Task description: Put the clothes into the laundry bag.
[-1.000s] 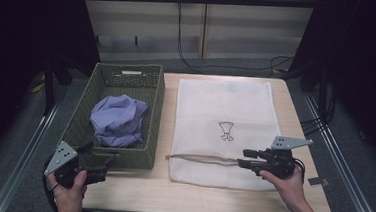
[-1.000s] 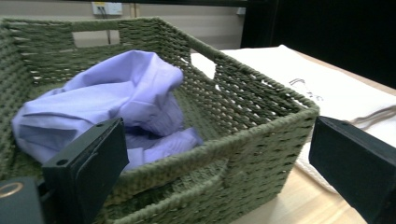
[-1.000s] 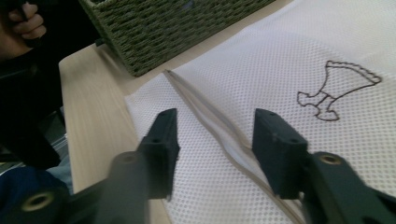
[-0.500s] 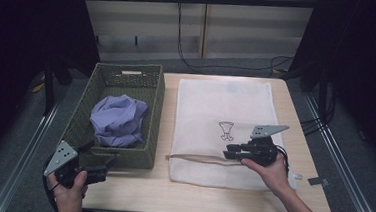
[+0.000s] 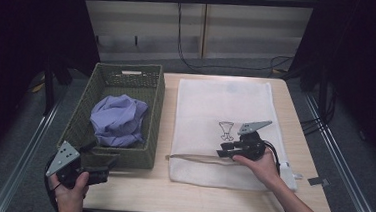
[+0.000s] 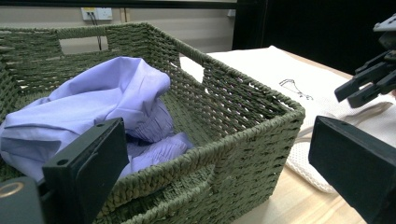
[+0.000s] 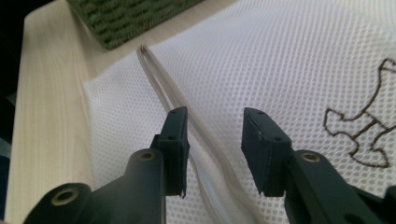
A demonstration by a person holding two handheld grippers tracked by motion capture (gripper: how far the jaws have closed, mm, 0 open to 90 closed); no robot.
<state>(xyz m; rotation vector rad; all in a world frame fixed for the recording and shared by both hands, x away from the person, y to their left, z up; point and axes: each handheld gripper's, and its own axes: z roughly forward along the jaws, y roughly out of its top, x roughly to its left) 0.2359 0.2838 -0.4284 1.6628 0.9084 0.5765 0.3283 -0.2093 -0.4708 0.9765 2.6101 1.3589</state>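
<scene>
The white mesh laundry bag point(image 5: 224, 128) is laid flat on the tabletop point(image 5: 135, 192), just beside the green woven basket point(image 5: 153, 108); a crumpled lavender garment point(image 5: 119, 118) is held in the basket. The bag's zipper edge point(image 7: 187, 112) is seen running between the jaws of the right gripper point(image 7: 212, 140), which is lowered over the bag's near end. Its jaws have just been opening slightly and are parted, with no pad seen pressing on the mesh. The left gripper point(image 6: 224, 154) is held released at the basket's near corner, nothing between its jaws.

Judged step: the bag's opening is to be seized. For a clean grasp, the zipper edge should be kept centred between the pads, and only the upper layer pinched so that the mouth can be lifted open. A pinch through both layers would likely keep it shut.
</scene>
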